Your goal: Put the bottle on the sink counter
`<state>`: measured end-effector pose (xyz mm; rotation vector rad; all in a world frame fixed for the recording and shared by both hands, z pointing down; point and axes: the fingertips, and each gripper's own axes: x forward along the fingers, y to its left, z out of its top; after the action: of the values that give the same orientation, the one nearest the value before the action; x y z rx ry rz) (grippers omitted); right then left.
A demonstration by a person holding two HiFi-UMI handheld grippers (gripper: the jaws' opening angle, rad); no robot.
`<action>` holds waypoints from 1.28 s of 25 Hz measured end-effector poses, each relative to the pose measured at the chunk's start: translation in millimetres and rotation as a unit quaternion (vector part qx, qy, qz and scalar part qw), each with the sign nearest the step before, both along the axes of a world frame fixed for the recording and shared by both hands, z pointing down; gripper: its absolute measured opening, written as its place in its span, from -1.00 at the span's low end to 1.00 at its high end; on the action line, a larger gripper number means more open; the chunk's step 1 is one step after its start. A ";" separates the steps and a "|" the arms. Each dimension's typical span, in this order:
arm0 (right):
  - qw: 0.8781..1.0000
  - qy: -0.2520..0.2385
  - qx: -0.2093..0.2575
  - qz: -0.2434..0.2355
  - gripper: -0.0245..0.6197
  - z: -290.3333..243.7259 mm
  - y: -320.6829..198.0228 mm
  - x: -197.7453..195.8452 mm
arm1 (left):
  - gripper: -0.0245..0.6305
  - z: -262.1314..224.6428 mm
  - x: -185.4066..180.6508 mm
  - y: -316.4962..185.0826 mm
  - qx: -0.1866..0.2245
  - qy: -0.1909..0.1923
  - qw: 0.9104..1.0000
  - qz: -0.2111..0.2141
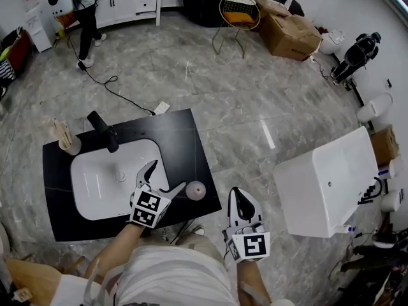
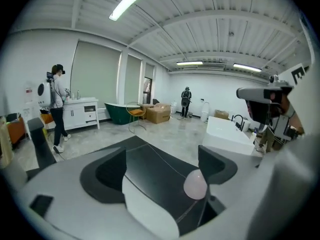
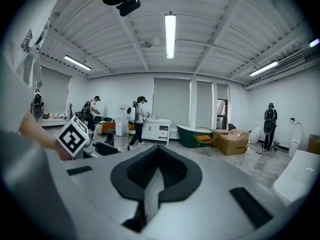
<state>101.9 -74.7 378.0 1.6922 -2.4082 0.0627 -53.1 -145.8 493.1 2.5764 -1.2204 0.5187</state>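
A small pale pink bottle (image 1: 196, 190) stands on the black sink counter (image 1: 185, 139), near its front right corner. My left gripper (image 1: 167, 176) hovers over the counter's front edge, jaws wide open, its right fingertip just left of the bottle. In the left gripper view the bottle's rounded top (image 2: 195, 184) shows low in the gap, close to the right jaw, with no pad pressing on it. My right gripper (image 1: 239, 199) is held off the counter's right side over the floor, shut and empty; in the right gripper view the right gripper (image 3: 155, 179) shows its jaws meeting.
A white basin (image 1: 95, 183) is set in the counter, with a black faucet (image 1: 105, 132) and a cup of wooden sticks (image 1: 65, 139) behind it. A white cabinet (image 1: 328, 183) stands to the right. A cardboard box (image 1: 290, 34), a wire chair (image 1: 239, 14) and a person (image 1: 86, 18) are far off.
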 end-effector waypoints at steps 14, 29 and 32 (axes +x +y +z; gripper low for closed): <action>0.998 -0.008 0.054 0.026 -0.89 -52.7 -26.5 44.0 | -0.88 -114.2 -12.9 -37.5 0.103 0.026 0.993 -0.043; 0.994 -0.017 0.085 0.062 -0.89 -90.0 -32.9 112.9 | -0.88 -259.2 -78.1 -3.1 0.241 0.097 0.958 -0.122; 0.994 -0.016 0.088 0.063 -0.89 -96.2 -32.4 117.4 | -0.88 -272.5 -94.8 7.6 0.250 0.107 0.951 -0.147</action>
<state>219.2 -107.1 281.8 1.9318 -2.3887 -0.1091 -147.9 -138.2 220.6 2.6564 -1.7933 -0.1545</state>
